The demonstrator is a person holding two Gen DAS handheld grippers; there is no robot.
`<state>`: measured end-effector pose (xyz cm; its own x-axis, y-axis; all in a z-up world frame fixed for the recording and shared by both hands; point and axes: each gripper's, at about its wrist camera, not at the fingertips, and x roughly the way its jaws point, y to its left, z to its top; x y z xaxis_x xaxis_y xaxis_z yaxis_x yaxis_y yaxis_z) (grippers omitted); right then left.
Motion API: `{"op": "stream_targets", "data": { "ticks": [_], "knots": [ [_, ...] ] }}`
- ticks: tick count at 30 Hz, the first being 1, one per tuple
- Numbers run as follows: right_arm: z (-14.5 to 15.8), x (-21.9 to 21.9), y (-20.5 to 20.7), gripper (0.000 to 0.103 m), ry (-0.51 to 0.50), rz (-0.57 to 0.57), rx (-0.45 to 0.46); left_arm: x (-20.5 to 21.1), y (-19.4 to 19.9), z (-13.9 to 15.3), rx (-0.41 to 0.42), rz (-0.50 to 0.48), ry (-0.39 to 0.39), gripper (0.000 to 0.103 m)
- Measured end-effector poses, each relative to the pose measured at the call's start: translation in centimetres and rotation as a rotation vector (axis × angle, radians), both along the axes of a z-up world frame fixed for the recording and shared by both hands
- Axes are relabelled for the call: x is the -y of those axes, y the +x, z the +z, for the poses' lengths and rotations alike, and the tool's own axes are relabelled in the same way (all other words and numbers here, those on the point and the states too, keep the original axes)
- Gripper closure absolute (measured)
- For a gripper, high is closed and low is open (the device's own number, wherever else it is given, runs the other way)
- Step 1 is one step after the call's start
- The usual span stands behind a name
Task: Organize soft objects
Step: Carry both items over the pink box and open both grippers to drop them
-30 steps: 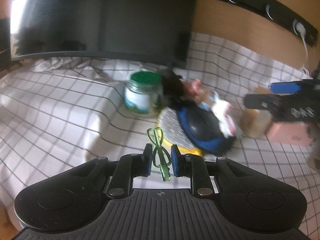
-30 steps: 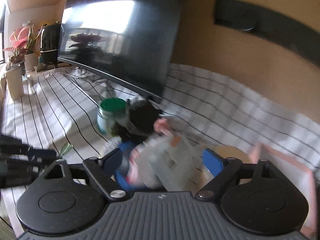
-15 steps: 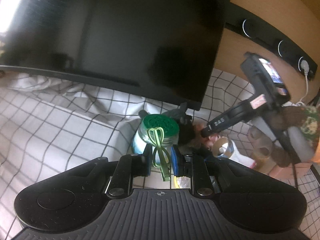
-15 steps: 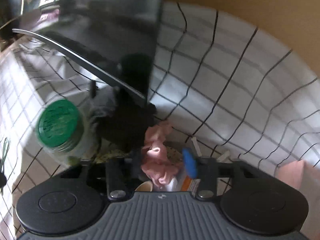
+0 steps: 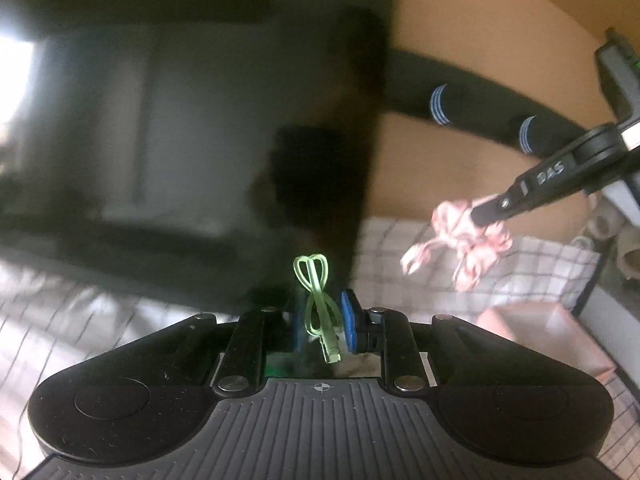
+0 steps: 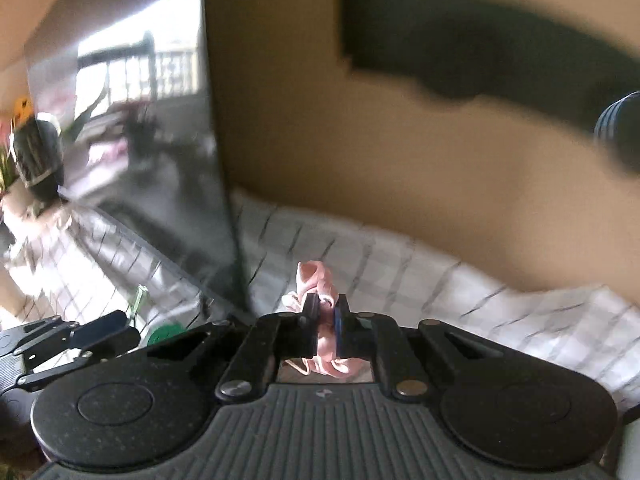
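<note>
My left gripper (image 5: pixel 322 318) is shut on a thin green looped cord (image 5: pixel 316 292), which stands up between its blue pads. At the right of the left wrist view, the right gripper (image 5: pixel 486 210) holds a crumpled pink cloth (image 5: pixel 460 236) in the air above the checked bedsheet (image 5: pixel 400 248). In the right wrist view my right gripper (image 6: pixel 325 312) is shut on that pink cloth (image 6: pixel 314 280), which sticks up past the fingertips and hangs below them. The left gripper (image 6: pixel 100 328) shows low at the left there, with the green cord (image 6: pixel 138 300) in it.
A large dark monitor (image 5: pixel 180 120) fills the left and middle of the left wrist view. A green jar lid (image 6: pixel 164 334) peeks out beside my right gripper. A pink box (image 5: pixel 540 328) sits low on the right, with a dark rail (image 6: pixel 460 60) on the tan wall.
My right gripper closed on the pink cloth and lifted it off the pile. Both grippers rose, so the jar and pile dropped out of the left wrist view.
</note>
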<state>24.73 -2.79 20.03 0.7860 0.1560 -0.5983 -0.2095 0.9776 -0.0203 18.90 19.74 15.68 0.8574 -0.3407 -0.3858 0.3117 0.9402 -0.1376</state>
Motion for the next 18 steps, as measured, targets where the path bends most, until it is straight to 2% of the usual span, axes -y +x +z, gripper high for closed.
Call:
{"op": "stream_targets", "data": {
  "ticks": [5,9,12,15,17,18],
  "knots": [
    [3.5,6.6,-5.0,0.096,-0.038,-0.110,0.142,7.0,0.0,2.7,0.026,-0.115,-0.012,0.080],
    [3.7,12.4,-8.1,0.096,-0.041,-0.192,0.181,13.9,0.0,3.6,0.019,-0.255,-0.028,0.080],
    [2.6,16.5,-9.6,0.095,-0.001,-0.251,0.171,19.0,0.8,3.7,-0.014,-0.356,-0.050,0.080],
    [0.3,19.7,-9.6,0.094,0.063,-0.296,0.144,23.8,3.0,2.9,-0.110,-0.462,-0.098,0.080],
    [-1.5,21.3,-9.6,0.085,0.096,-0.311,0.109,26.5,5.3,1.4,-0.270,-0.508,-0.140,0.080],
    [-2.6,21.8,-9.7,0.081,0.107,-0.328,0.094,27.8,6.4,0.0,-0.375,-0.481,-0.146,0.080]
  ]
}}
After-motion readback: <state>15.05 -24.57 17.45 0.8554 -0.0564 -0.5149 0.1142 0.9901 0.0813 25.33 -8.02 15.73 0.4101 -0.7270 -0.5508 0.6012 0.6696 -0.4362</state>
